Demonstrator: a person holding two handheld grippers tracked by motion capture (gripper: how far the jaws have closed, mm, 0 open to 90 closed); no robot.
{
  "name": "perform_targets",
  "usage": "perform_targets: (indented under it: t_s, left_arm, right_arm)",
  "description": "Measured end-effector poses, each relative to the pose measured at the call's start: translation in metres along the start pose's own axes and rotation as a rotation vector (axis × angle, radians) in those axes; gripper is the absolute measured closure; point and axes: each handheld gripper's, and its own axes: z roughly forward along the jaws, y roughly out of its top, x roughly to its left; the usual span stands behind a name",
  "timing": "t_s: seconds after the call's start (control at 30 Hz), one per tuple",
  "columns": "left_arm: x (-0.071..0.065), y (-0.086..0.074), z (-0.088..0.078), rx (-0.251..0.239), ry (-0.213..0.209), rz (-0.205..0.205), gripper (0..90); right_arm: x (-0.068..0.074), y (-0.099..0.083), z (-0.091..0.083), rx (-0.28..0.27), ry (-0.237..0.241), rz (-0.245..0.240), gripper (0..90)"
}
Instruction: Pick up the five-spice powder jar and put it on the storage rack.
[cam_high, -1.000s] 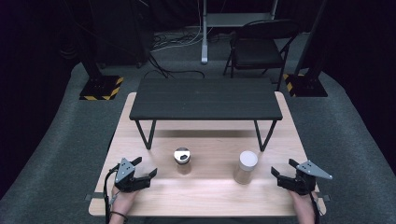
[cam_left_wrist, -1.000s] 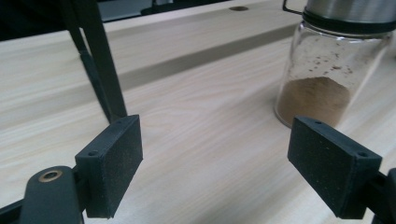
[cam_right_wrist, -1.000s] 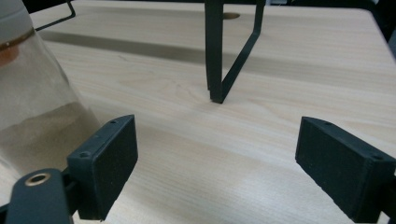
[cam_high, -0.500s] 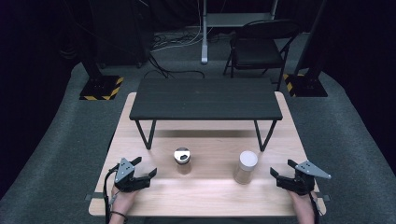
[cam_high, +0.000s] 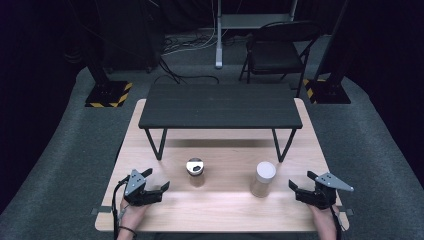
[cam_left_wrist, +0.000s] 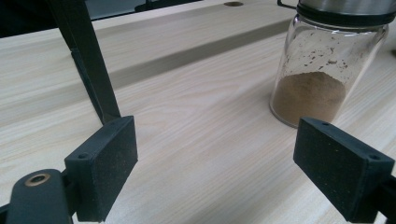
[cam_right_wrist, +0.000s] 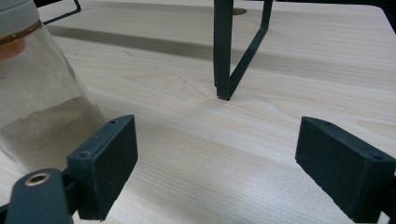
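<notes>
A glass jar with a metal lid (cam_high: 195, 171) holds brown powder and stands on the wooden table (cam_high: 225, 210), left of centre. It rises close ahead in the left gripper view, right of the jaws (cam_left_wrist: 327, 70). My left gripper (cam_high: 158, 179) lies to its left, open; its jaws have just been opening with nothing between them (cam_left_wrist: 215, 163). A white-lidded jar (cam_high: 263, 178) of pale powder stands right of centre. Open and empty, my right gripper (cam_high: 300, 180) rests to that jar's right (cam_right_wrist: 215, 163), and the jar (cam_right_wrist: 37, 107) sits just beyond its left pad.
A low black stand (cam_high: 220, 106) on thin metal legs covers the table's far half; one leg (cam_left_wrist: 88, 60) is near the left gripper, another (cam_right_wrist: 224, 51) ahead of the right. A folding chair (cam_high: 275, 52) and cables lie on the floor beyond.
The left gripper's jaws stand a little wider apart than before. Both hands and both jars are where they were.
</notes>
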Motion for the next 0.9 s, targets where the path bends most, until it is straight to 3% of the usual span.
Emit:
perform_targets:
  t_s: [0.9]
  left_arm:
    - [0.0005,0.0023,0.0029,0.021,-0.012,0.006,12.1]
  right_arm:
    - [-0.0004,0.0001,0.0001,0.001,0.002,-0.001,11.8]
